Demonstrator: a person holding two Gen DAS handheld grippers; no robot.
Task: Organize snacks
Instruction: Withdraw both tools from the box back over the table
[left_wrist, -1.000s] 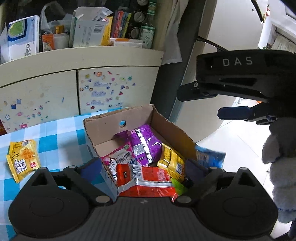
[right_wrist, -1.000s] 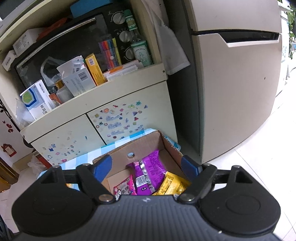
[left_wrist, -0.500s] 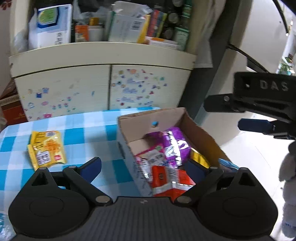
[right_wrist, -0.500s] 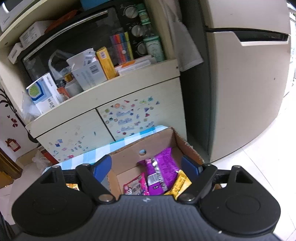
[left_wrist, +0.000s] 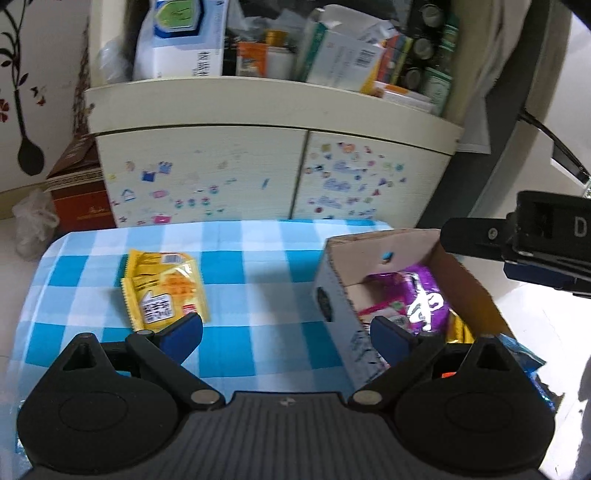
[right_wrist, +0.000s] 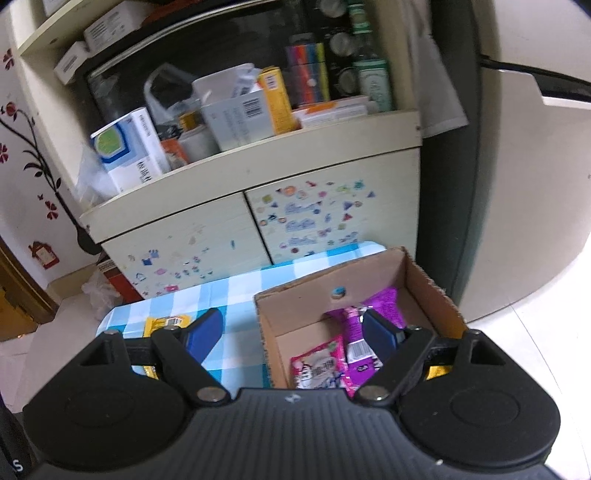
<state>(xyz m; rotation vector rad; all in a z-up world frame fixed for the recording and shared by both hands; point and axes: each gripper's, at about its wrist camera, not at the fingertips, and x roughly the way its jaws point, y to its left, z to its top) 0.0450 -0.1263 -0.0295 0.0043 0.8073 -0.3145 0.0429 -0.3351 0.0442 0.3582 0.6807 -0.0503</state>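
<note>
A yellow snack packet (left_wrist: 164, 291) lies flat on the blue-and-white checked tablecloth (left_wrist: 255, 258), left of a cardboard box (left_wrist: 338, 306). The box holds a purple packet (left_wrist: 424, 295), a pink-and-white packet (right_wrist: 319, 365) and a yellow one. My left gripper (left_wrist: 286, 334) hovers open over the cloth between the yellow packet and the box, with nothing between its fingers. My right gripper (right_wrist: 291, 332) is open above the box's left wall, holding nothing; its body also shows at the right edge of the left wrist view. In the right wrist view the yellow packet (right_wrist: 162, 323) peeks out behind the left finger.
Behind the table stands a cream cabinet (left_wrist: 258, 177) with stickers on its doors and a shelf crowded with boxes and bottles. A fridge (right_wrist: 535, 184) rises to the right. A red-brown carton (left_wrist: 79, 199) and a plastic bag sit on the floor at left.
Both grippers have swung left: the box has slid to the right in both views and the yellow packet has come toward the middle of the left wrist view. Both stay open.
</note>
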